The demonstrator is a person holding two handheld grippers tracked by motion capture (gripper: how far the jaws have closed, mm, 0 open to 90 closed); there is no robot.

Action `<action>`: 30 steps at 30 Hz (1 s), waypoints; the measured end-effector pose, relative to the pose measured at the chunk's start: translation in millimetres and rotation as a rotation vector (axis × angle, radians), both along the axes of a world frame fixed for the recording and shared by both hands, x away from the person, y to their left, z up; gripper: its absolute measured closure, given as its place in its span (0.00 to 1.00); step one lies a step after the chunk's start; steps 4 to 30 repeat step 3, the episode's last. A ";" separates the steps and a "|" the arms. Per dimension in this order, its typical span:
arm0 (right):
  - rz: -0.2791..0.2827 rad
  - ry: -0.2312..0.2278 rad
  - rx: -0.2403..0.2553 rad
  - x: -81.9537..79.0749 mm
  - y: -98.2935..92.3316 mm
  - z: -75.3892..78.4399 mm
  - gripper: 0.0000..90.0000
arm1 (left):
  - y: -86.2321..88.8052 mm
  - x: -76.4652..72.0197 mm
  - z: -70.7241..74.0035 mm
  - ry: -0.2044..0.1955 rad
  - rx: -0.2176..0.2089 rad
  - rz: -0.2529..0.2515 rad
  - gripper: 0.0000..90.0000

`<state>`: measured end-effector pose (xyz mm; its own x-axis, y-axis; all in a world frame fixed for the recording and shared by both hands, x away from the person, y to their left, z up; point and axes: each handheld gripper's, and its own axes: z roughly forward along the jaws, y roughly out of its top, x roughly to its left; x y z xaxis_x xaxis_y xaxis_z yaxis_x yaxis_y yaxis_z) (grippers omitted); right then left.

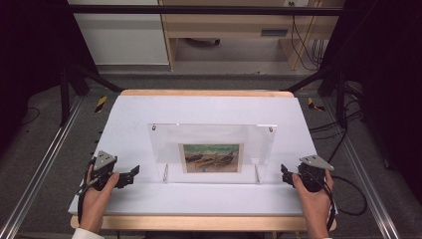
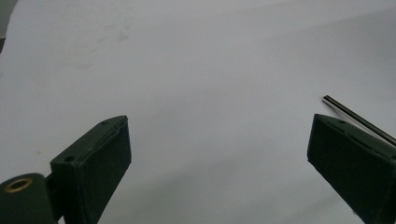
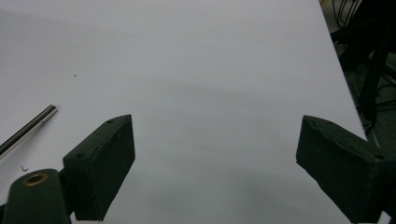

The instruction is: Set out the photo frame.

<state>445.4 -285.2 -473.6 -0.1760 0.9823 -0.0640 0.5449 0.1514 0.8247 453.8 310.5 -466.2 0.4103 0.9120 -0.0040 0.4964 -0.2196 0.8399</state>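
A clear acrylic picture frame (image 1: 214, 137) stands on the white table top (image 1: 209, 107), with a small painting of boats (image 1: 211, 158) in its lower middle. Two thin metal support rods (image 1: 165, 173) (image 1: 257, 173) stick out toward me at its base. My left gripper (image 1: 133, 173) rests on the table left of the frame, jaws wide apart and empty. My right gripper (image 1: 284, 173) sits right of the frame, likewise open. In the left gripper view the gripper (image 2: 219, 140) has a rod (image 2: 359, 120) beside its right jaw. In the right gripper view the gripper (image 3: 215, 140) has a rod (image 3: 28, 128) to its left.
The table has a wooden rim (image 1: 204, 222) at front and back. Metal rails (image 1: 35, 174) run along both sides on the grey floor, with cables (image 1: 348, 199) at the right. A wooden cabinet (image 1: 234, 35) stands beyond the table.
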 end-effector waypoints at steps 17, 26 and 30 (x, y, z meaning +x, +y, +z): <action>0.004 0.001 0.019 -1.1 -0.6 0.8 0.12 | -2.4 0.7 -1.5 -0.004 0.012 -0.012 0.06; 0.004 0.001 0.019 -1.1 -0.6 0.8 0.12 | -2.4 0.7 -1.5 -0.004 0.012 -0.012 0.06; 0.004 0.001 0.019 -1.1 -0.6 0.8 0.12 | -2.4 0.7 -1.5 -0.004 0.012 -0.012 0.06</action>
